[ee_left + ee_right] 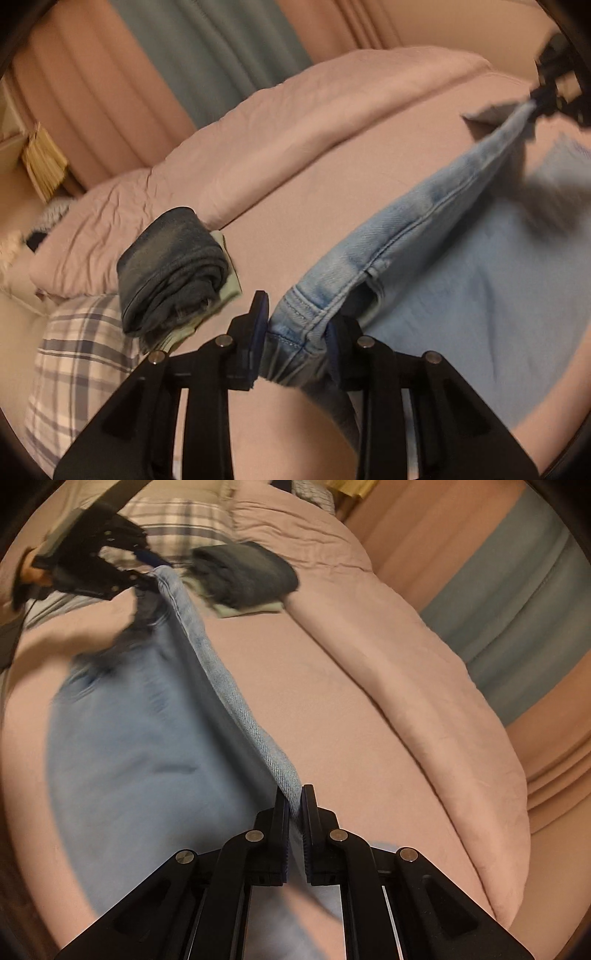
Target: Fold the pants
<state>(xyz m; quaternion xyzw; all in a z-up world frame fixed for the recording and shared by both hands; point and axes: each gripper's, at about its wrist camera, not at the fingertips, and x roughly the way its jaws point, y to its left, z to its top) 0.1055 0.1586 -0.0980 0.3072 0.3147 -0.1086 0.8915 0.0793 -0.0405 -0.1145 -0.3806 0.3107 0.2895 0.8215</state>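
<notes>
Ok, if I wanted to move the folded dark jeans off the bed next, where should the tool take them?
Probably the rounded folded edge of the dark jeans, coming in level from the open sheet side. That edge bundles all layers together; the far side butts against the pink duvet, and a green cloth lies underneath.

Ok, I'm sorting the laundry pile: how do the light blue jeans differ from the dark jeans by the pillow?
The light blue jeans are pale; the dark jeans are a deep, faded navy. The light pair is unfolded, stretched in the air between the left claw and the right claw; the dark pair is folded into a compact bundle, lying on the bed untouched. Both are denim.
</notes>
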